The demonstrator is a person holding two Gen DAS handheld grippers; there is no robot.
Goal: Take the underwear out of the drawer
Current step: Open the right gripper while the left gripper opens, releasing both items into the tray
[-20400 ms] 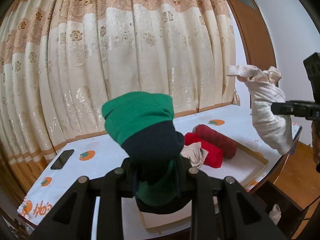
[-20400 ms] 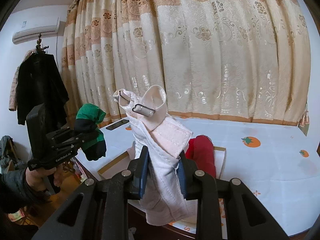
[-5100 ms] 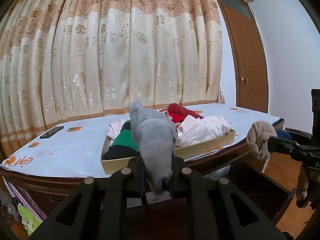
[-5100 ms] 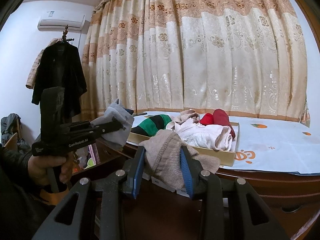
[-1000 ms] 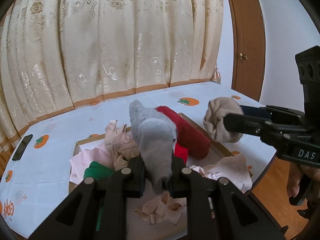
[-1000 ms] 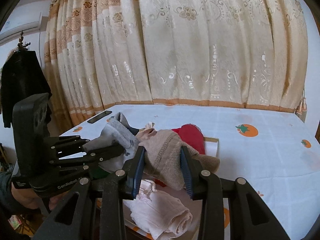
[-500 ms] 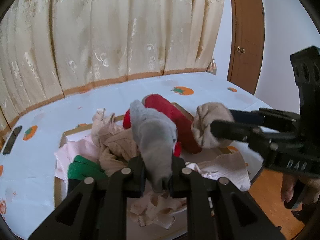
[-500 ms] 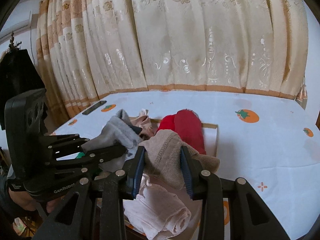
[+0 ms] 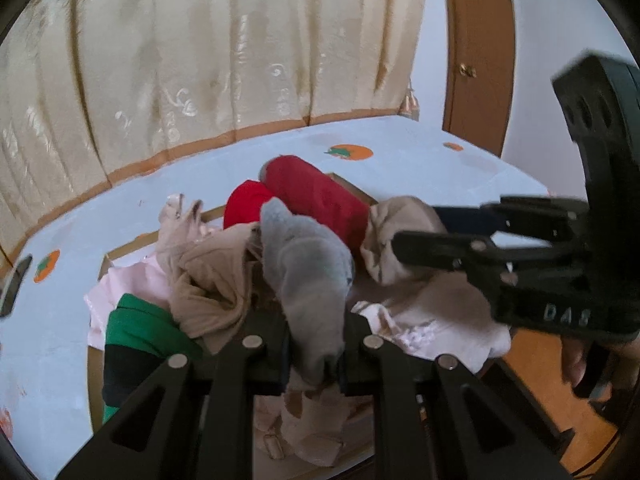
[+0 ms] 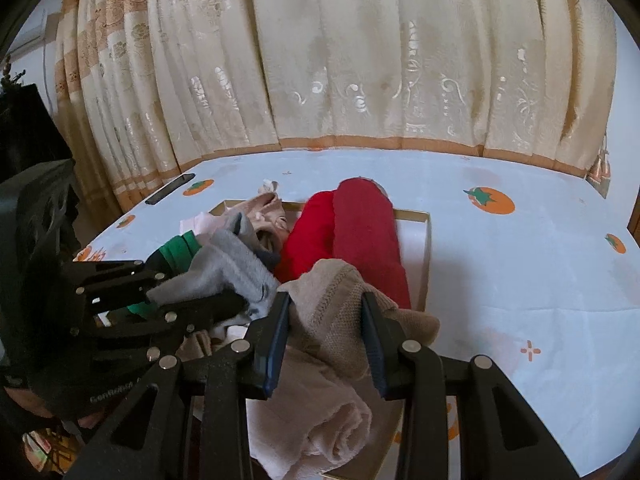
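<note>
My left gripper [image 9: 314, 344] is shut on a grey garment [image 9: 308, 272] and holds it just above the heap in a shallow cardboard box [image 9: 352, 186]. In the right wrist view my right gripper [image 10: 324, 340] is shut on a beige knitted garment [image 10: 332, 312] over the box's near end. Each gripper shows in the other's view: the right gripper [image 9: 416, 226] with its beige bundle [image 9: 396, 240], the left gripper [image 10: 192, 286] with the grey piece [image 10: 232, 264]. In the box [image 10: 428, 240] lie two red rolls [image 10: 360, 232], a green and dark garment [image 9: 140, 328] and pale pink cloth [image 10: 320, 420].
The box stands on a table under a white cloth [image 10: 520, 272] printed with orange fruit. A dark phone [image 10: 170, 189] lies near the far left corner. A cream curtain [image 10: 360, 80] hangs behind, and a wooden door [image 9: 476, 60] stands at the right. A hand [image 9: 580, 364] holds the right gripper.
Both grippers have sunk toward the box with their garments still held. The box and its clothes now look closer and fill more of both views.
</note>
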